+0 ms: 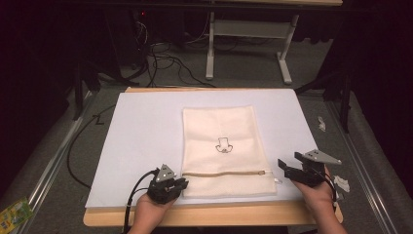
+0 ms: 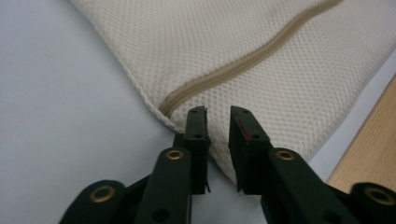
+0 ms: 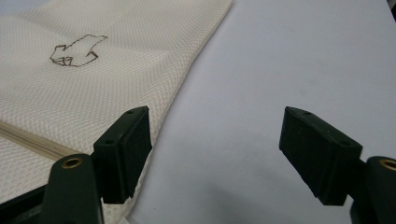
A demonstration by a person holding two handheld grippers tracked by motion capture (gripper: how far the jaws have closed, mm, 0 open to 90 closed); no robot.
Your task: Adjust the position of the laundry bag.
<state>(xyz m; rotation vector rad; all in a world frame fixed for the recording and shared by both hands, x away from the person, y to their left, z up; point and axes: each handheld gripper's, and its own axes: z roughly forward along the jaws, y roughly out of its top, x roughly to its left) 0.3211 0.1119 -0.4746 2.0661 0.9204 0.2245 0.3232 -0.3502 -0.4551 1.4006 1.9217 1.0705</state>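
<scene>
We see a cream mesh bag lying flat mid-table, zipper seemingly closed, our left gripper nearly shut at its corner, gripping nothing, our right gripper wide open, empty beside it.

White table frame, floor cables, green packet

High view overhead, facing forward-down; both gripper views low, close over the shared mesh bag
</scene>
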